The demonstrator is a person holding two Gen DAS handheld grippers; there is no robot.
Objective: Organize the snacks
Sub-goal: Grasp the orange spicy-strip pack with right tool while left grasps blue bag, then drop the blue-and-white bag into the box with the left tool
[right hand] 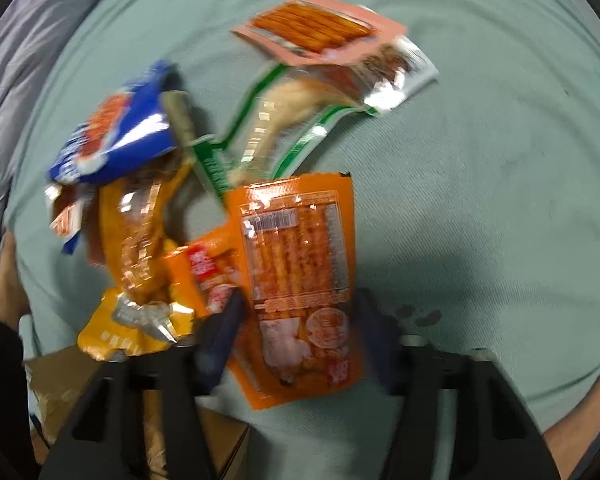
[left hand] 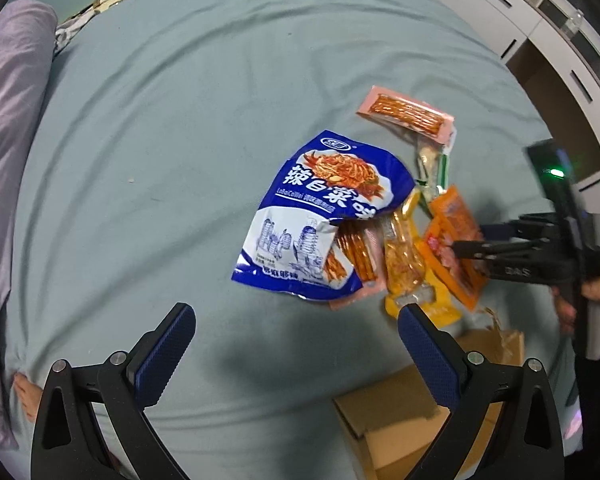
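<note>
A pile of snack packets lies on the green bed sheet. A large blue bag lies left of a yellow packet, orange packets, a green-edged clear packet and a pink stick packet. My left gripper is open and empty, above the sheet near the blue bag. My right gripper is open, its fingers either side of an orange packet; it also shows in the left wrist view. The right wrist view is blurred.
A brown cardboard box stands at the near edge of the bed, below the pile, also in the right wrist view. A purple quilt lies along the left. White cabinets stand at the far right.
</note>
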